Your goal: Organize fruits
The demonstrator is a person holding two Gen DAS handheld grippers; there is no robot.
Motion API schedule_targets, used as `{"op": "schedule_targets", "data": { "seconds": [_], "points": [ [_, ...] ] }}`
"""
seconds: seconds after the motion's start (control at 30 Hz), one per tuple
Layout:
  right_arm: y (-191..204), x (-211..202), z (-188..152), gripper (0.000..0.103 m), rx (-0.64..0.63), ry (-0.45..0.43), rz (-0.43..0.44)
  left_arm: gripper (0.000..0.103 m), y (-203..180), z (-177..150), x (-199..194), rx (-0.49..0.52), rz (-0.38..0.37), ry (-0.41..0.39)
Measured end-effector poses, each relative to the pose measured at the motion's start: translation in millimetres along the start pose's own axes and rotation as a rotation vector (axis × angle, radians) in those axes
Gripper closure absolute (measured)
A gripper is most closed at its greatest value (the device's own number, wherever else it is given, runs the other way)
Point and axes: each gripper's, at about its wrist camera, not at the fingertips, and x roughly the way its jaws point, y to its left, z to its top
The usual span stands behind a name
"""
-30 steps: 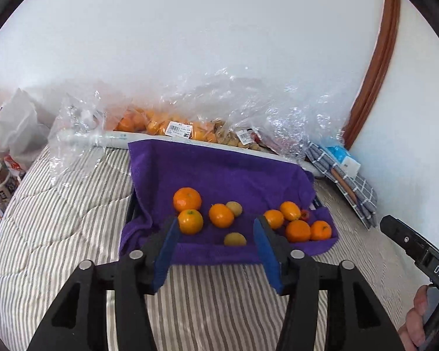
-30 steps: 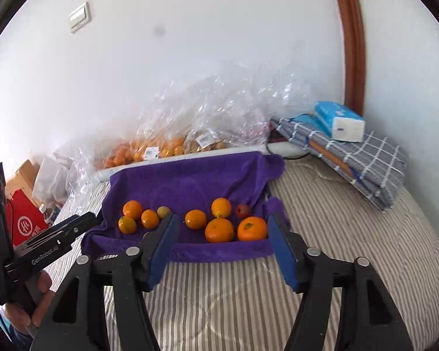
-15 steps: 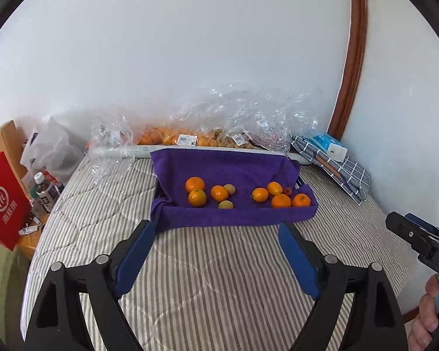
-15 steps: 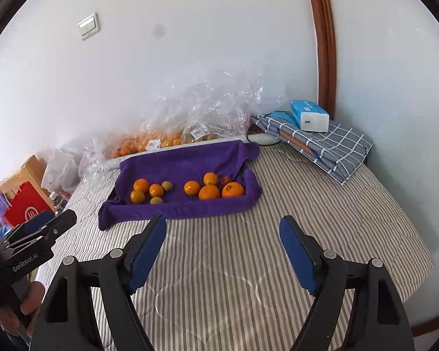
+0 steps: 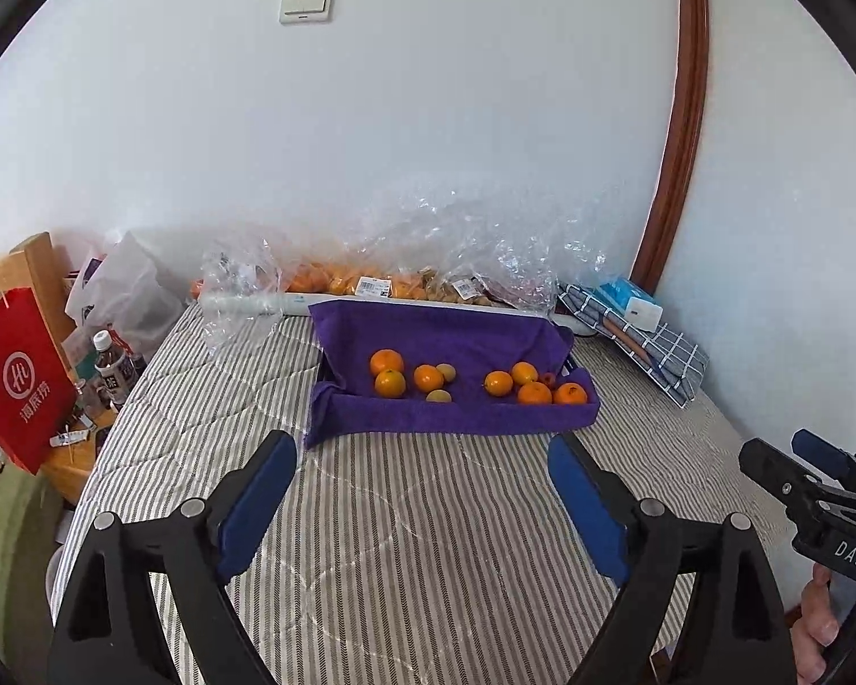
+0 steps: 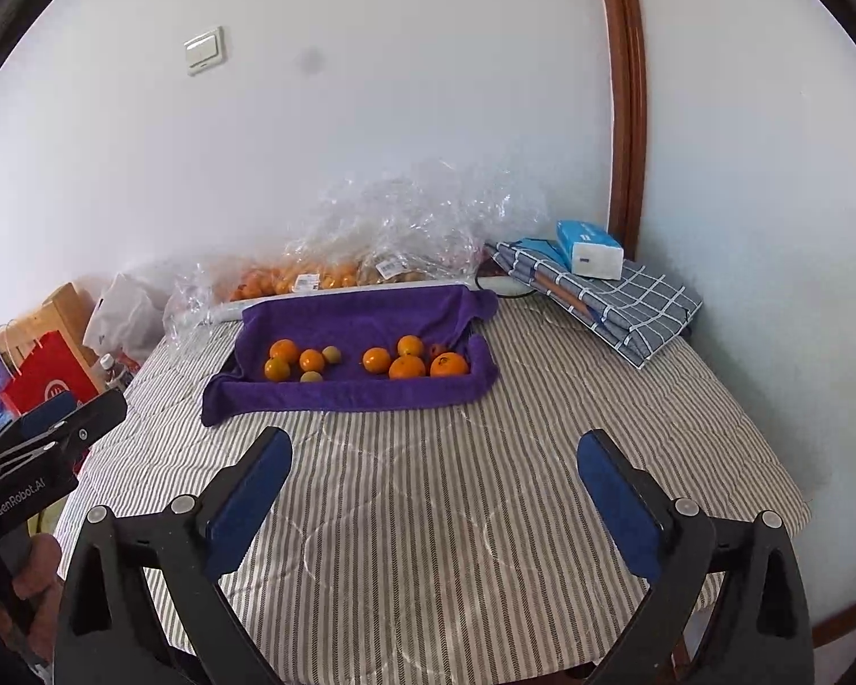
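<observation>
A purple towel-lined tray (image 5: 462,337) (image 6: 365,314) sits at the far side of a striped bed. It holds two groups of fruit: a left group of oranges (image 5: 391,382) (image 6: 283,351) with small yellowish fruits (image 5: 439,396), and a right group of oranges (image 5: 533,393) (image 6: 408,366) with a small red fruit (image 5: 548,379). My left gripper (image 5: 422,459) is open and empty, well short of the tray. My right gripper (image 6: 433,451) is open and empty, also back from it.
Clear plastic bags of oranges (image 5: 348,285) (image 6: 314,277) lie along the wall behind the tray. A folded checked cloth with a blue tissue pack (image 6: 590,248) lies at the far right. A red paper bag (image 5: 20,382) and bottles (image 5: 111,365) stand left of the bed.
Both grippers have pulled back and away from the tray, so it looks smaller and farther. Both jaws have opened wider. The fruits have not moved.
</observation>
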Motion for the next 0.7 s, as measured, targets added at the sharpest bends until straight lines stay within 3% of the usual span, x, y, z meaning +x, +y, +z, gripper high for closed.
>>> {"op": "schedule_targets", "data": {
  "seconds": [0.7],
  "points": [
    [8.9,-8.8,-5.5,0.003,-0.018,-0.007,-0.004,0.013,4.3,-0.4,-6.8,0.004,0.026,-0.002]
  ]
}}
